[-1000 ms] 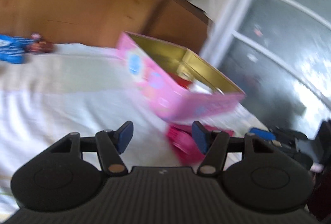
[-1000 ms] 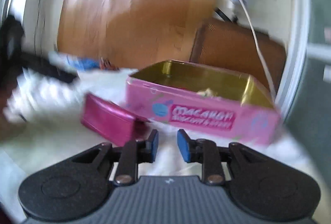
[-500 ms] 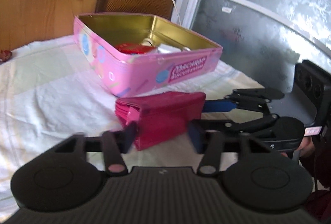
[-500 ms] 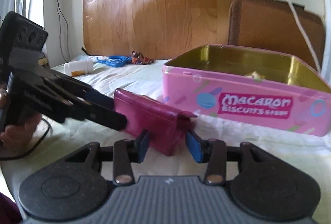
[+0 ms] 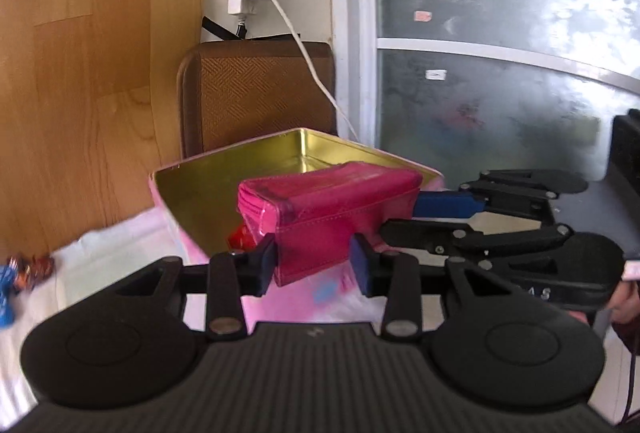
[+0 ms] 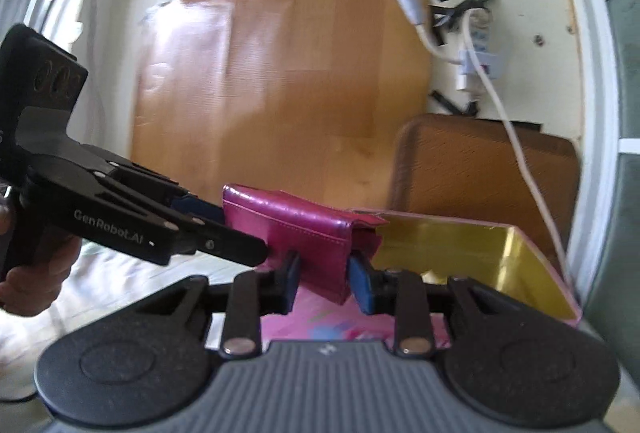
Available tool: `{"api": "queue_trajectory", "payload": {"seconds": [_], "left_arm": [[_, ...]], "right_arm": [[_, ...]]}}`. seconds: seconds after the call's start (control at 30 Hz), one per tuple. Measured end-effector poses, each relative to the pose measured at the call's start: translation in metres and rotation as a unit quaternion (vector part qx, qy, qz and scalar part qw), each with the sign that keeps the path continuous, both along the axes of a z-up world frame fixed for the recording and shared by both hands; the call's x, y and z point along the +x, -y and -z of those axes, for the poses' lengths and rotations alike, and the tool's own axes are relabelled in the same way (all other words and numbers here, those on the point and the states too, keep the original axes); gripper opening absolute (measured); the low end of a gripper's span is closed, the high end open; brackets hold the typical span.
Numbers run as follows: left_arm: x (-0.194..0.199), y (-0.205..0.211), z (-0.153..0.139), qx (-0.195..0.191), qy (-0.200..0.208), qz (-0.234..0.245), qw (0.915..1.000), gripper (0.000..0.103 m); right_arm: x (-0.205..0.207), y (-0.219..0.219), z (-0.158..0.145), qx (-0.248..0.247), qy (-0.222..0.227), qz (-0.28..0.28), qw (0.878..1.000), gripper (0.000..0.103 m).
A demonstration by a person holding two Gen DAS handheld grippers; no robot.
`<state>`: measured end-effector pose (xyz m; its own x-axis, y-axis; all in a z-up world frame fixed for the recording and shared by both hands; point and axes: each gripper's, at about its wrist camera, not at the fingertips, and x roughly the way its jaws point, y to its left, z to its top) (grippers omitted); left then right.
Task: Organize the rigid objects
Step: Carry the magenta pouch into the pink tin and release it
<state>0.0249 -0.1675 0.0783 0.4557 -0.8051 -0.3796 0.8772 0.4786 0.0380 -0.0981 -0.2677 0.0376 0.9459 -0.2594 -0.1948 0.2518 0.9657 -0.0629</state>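
A magenta wallet (image 5: 332, 209) hangs in the air over the open pink tin (image 5: 200, 201) with its gold inside. My left gripper (image 5: 314, 265) is shut on the wallet's near end, both blue pads pressing its sides. In the same view the right gripper's fingers (image 5: 444, 204) reach in from the right and hold the wallet's far end. In the right wrist view my right gripper (image 6: 320, 275) pinches the wallet (image 6: 304, 229), its jaws closing on it, with the tin (image 6: 460, 249) just behind. Something red (image 5: 242, 237) lies inside the tin, mostly hidden.
A brown chair back (image 5: 256, 93) stands behind the tin against a wooden panel. A white cable (image 5: 316, 73) runs down from a power strip on the wall. Frosted glass doors (image 5: 500, 73) fill the right. Small blue and red toys (image 5: 16, 277) lie on the white cloth at far left.
Both grippers closed on the wallet, which lay on the cloth in front of the tin. It has since been lifted and now hangs over the tin's opening.
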Motion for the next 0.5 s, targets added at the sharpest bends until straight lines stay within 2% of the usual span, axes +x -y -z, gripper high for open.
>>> {"api": "queue_trajectory", "payload": {"seconds": [0.13, 0.2, 0.3, 0.4, 0.43, 0.5], "left_arm": [[0.034, 0.044, 0.001, 0.026, -0.011, -0.011, 0.9995, 0.045], [0.047, 0.064, 0.004, 0.048, -0.015, -0.02, 0.9985, 0.045], [0.068, 0.091, 0.008, 0.073, -0.041, -0.038, 0.9958, 0.044], [0.089, 0.117, 0.011, 0.109, -0.077, -0.063, 0.989, 0.046], [0.095, 0.127, 0.013, 0.128, -0.09, -0.081, 0.9844, 0.047], [0.104, 0.142, 0.016, 0.154, -0.095, -0.123, 0.9759, 0.052]], "right_arm": [[0.035, 0.035, 0.001, 0.0, -0.024, 0.033, 0.999, 0.028], [0.053, 0.059, 0.003, 0.029, -0.045, 0.043, 0.998, 0.028], [0.075, 0.089, 0.008, 0.062, -0.075, 0.063, 0.993, 0.027], [0.1, 0.106, 0.013, 0.064, -0.123, 0.093, 0.986, 0.019], [0.108, 0.111, 0.014, 0.068, -0.136, 0.102, 0.983, 0.016], [0.118, 0.116, 0.017, 0.062, -0.14, 0.143, 0.978, 0.02]]}}
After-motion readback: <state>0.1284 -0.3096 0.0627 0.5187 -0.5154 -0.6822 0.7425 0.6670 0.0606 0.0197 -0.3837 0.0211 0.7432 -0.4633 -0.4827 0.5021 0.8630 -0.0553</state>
